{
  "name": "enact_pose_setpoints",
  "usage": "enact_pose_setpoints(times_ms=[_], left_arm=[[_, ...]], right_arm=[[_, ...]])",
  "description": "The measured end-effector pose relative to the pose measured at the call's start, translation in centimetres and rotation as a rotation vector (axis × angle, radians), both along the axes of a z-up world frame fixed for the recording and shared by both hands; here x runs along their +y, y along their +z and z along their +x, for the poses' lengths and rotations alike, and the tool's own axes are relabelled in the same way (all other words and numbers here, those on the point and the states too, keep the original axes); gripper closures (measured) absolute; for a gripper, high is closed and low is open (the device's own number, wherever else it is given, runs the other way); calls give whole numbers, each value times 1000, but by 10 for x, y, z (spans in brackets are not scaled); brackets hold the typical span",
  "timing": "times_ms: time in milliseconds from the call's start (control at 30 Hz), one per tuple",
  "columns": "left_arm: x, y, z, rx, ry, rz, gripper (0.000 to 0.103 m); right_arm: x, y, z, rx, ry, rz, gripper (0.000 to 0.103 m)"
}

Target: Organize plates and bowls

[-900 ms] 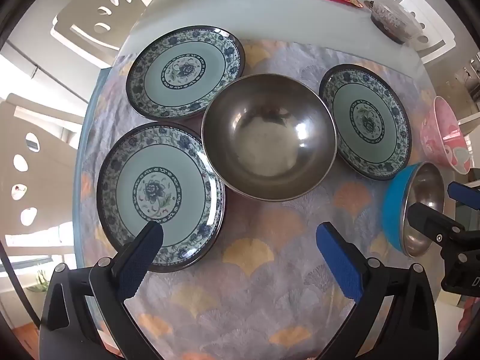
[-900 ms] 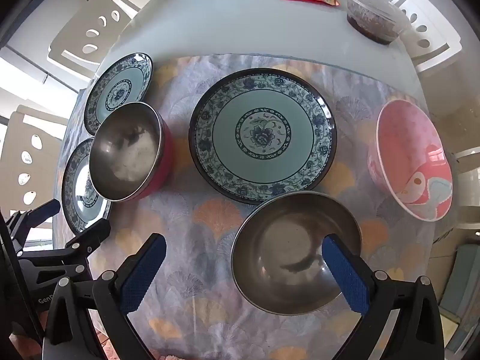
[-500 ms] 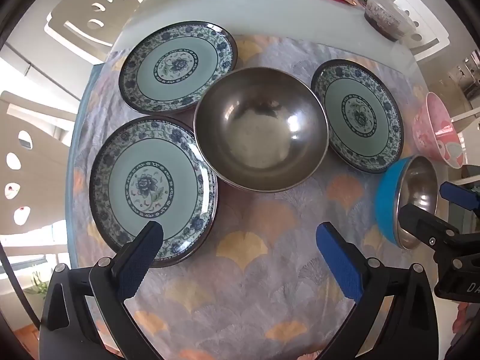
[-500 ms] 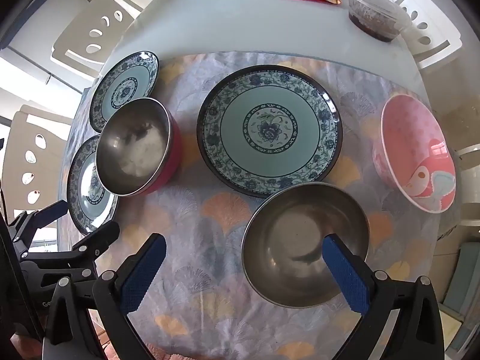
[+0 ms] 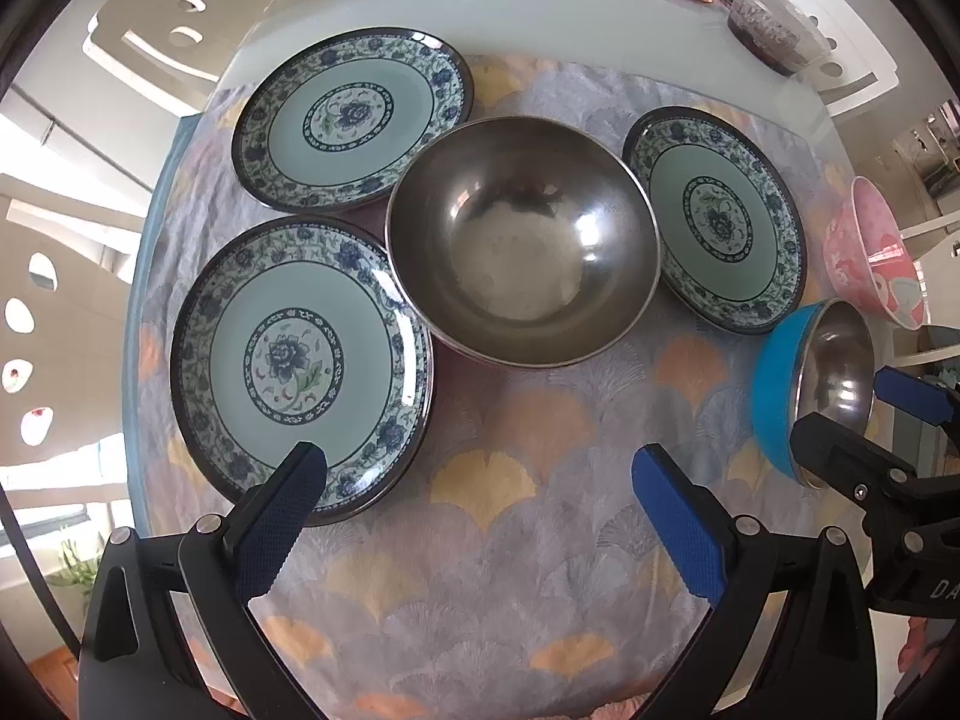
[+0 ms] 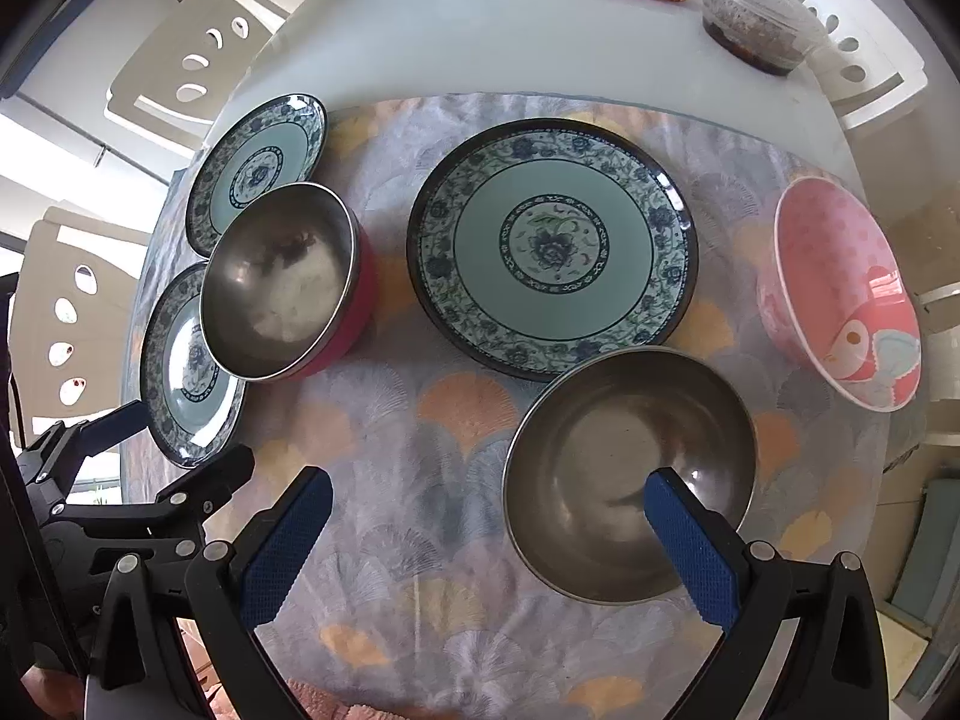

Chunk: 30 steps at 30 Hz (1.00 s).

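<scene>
- Left gripper jaws wide, empty, pointing down over the cloth
- Right gripper also wide, empty; its right finger sits over the blue bowl
- Near plate lies just ahead-left of left gripper, so the left hand is nearer
- Red bowl is straight ahead, between plates

Left gripper and right gripper — jaws wide, empty.

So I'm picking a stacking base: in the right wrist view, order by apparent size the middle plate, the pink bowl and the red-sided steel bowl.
1. Middle plate
2. Pink bowl and red-sided steel bowl: look alike, and their distances from the camera differ, so unranked.
</scene>
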State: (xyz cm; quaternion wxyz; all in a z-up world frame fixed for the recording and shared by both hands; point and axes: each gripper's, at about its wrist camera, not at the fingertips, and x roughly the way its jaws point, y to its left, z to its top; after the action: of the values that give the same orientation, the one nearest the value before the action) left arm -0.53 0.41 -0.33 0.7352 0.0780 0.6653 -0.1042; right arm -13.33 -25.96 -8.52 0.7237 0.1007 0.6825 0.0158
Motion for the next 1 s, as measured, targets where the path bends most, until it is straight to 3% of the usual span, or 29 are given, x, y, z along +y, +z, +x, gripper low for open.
enact_pose_setpoints(times_ms=[1000], left_arm=[[8,-10,-2,21,37,22,1]], right_arm=[[4,-5,-1,19,4,31,0]])
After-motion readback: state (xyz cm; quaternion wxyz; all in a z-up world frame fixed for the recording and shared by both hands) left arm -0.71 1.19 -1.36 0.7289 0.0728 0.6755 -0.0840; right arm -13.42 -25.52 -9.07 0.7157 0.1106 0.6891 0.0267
